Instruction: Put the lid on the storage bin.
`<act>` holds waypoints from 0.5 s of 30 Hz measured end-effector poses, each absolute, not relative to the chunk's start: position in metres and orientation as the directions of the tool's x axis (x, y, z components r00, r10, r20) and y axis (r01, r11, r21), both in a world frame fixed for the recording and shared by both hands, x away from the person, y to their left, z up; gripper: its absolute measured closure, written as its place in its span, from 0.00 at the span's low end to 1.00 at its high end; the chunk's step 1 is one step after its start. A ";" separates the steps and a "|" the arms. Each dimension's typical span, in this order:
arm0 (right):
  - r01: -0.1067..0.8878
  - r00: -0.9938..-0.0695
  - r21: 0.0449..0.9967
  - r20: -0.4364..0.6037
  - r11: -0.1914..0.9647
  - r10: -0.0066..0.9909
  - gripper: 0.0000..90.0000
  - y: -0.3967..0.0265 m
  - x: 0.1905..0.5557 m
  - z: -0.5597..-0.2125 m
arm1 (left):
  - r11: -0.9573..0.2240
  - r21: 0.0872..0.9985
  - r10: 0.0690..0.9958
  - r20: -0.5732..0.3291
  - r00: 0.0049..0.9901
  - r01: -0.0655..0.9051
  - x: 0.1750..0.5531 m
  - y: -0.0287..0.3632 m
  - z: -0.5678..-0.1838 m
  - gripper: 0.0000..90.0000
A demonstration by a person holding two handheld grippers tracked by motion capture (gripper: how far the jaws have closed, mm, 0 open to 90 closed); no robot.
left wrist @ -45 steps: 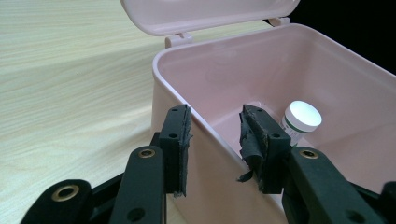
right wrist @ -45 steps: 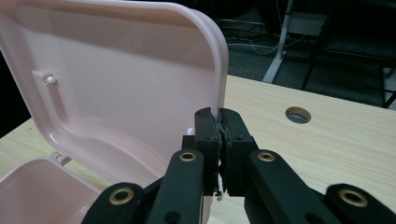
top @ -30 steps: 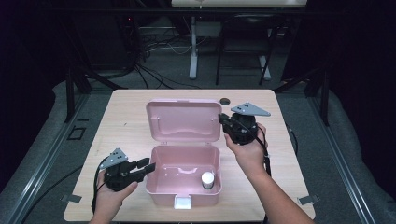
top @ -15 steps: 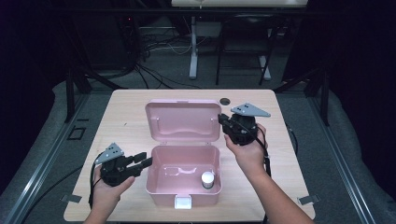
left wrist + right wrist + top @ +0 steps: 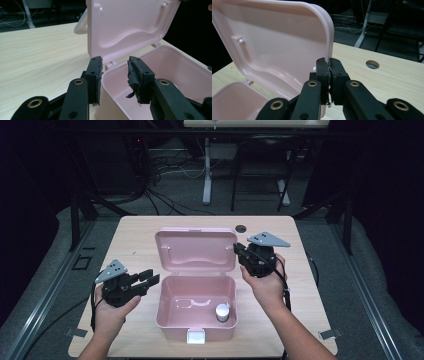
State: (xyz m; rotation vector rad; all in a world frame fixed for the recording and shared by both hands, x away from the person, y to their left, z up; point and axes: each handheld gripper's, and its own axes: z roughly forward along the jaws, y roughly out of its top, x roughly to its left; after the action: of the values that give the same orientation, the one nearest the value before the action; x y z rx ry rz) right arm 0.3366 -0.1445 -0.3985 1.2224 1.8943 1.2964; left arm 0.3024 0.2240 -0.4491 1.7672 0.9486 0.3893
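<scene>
A pink plastic box [image 5: 165, 320] stands on the table with its lid [image 5: 195, 250] raised upright behind it. Inside, at the front right, stands a small white-capped bottle [image 5: 222, 312]. My right gripper [image 5: 237, 251] is shut on the lid's right edge; in the right gripper view the jaws [image 5: 329, 67] pinch the lid's rim [image 5: 327, 47]. My left gripper [image 5: 150, 277] hovers open just left of the box, nothing between its jaws. In the left gripper view it [image 5: 115, 72] points over the box's near corner [image 5: 107, 82] toward the lid [image 5: 130, 25].
The box has a white latch [image 5: 195, 336] on its front wall and a carry handle [image 5: 81, 25] behind the lid. A round cable hole [image 5: 241, 228] lies in the wooden table [image 5: 135, 235] behind the box. Dark floor, cables and stands surround the table.
My left hand has lifted its gripper up from beside the box's left wall. The right gripper and the lid have kept still.
</scene>
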 end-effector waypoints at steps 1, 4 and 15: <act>0.378 -0.447 0.917 0.058 0.130 0.893 0.97 -0.145 0.336 -0.398 | -0.137 0.902 0.756 -0.172 0.632 0.409 0.303 0.223 -0.448 0.70; 0.374 -0.451 0.917 0.052 0.135 0.891 0.97 -0.145 0.334 -0.398 | -0.132 0.908 0.759 -0.165 0.630 0.397 0.306 0.223 -0.441 0.70; 0.360 -0.456 0.924 0.053 0.129 0.888 0.97 -0.145 0.328 -0.400 | -0.121 0.919 0.777 -0.148 0.612 0.376 0.315 0.226 -0.419 0.71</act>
State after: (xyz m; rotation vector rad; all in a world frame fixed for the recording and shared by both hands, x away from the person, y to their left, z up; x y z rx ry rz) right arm 0.3280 -0.1451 -0.3999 1.1990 1.8870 1.3117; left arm 0.3154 0.2260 -0.4189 1.7288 0.9502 0.4513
